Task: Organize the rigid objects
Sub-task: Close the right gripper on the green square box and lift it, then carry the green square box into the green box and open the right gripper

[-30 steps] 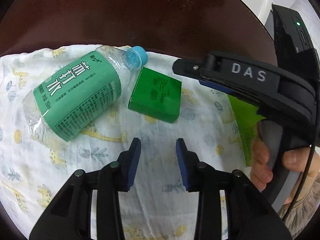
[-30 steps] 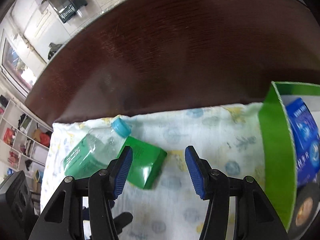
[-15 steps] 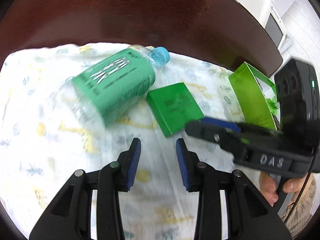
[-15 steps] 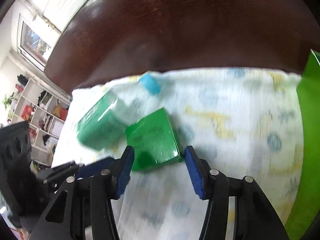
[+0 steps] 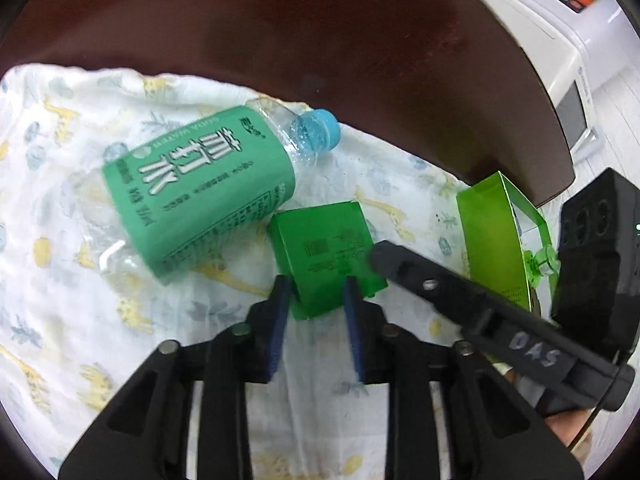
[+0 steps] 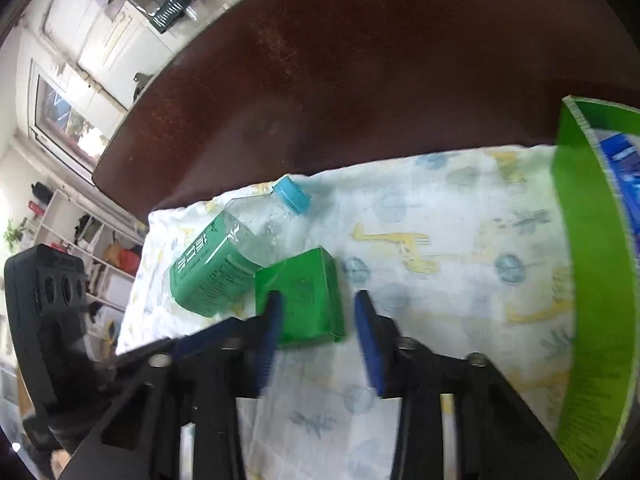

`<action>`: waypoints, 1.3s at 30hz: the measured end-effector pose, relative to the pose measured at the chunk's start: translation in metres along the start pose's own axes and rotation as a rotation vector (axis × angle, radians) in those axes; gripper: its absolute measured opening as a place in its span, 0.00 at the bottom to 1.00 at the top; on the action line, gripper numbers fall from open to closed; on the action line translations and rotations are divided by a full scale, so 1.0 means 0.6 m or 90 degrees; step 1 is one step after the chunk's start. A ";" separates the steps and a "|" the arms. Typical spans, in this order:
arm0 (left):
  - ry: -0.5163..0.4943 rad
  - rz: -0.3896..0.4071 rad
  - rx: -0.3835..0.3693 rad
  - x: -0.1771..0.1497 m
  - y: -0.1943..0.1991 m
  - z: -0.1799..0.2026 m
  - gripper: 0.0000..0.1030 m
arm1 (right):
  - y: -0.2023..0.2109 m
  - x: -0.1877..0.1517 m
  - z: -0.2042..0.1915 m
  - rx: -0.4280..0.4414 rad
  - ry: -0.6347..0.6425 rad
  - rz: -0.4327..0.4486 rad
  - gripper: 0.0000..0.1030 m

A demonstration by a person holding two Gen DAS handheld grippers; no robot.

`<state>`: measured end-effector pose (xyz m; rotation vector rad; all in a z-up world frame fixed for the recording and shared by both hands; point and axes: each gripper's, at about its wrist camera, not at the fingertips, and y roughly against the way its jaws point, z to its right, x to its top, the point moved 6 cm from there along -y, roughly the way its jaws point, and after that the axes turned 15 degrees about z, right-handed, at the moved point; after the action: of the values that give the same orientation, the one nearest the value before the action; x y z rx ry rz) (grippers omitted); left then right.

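While both tongs converge on it, the small green box (image 5: 326, 250) lies flat on the giraffe-print cloth (image 5: 72, 280) covering the dark wooden worktop (image 5: 320, 40), just beside the lying soda water bottle (image 5: 200, 188) with a blue cap (image 5: 320, 132). Left tongs (image 5: 314, 292): jaws narrow and closing, the box's near corner between the blue pads. Right tongs (image 6: 316, 312): jaws closing, straddling the box, right pad still clear of it. An open bright-green carton (image 6: 588, 280) stands at the cloth's right edge, well apart from the box.
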<state>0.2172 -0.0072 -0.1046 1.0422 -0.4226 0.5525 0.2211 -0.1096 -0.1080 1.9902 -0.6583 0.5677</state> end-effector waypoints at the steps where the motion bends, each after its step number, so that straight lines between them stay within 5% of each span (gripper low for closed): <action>1: 0.001 0.004 0.004 0.002 -0.004 0.000 0.20 | -0.012 -0.003 0.005 -0.004 -0.009 -0.013 0.25; 9: -0.080 0.038 -0.004 0.008 0.033 0.033 0.19 | 0.004 -0.010 0.005 0.009 -0.022 -0.011 0.23; 19: -0.178 0.107 -0.068 0.033 0.106 0.181 0.21 | 0.163 0.047 0.001 0.023 0.001 0.108 0.23; 30: -0.329 0.062 -0.150 -0.042 0.041 0.427 0.20 | 0.346 0.064 0.179 -0.042 -0.081 0.230 0.23; 39: -0.360 -0.022 -0.165 -0.109 -0.055 0.487 0.22 | 0.362 0.023 0.310 -0.090 -0.174 0.234 0.23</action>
<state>0.1658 -0.2959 -0.0345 0.9410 -0.9461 0.1532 0.1132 -0.3680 -0.0476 1.8383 -1.2152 0.4520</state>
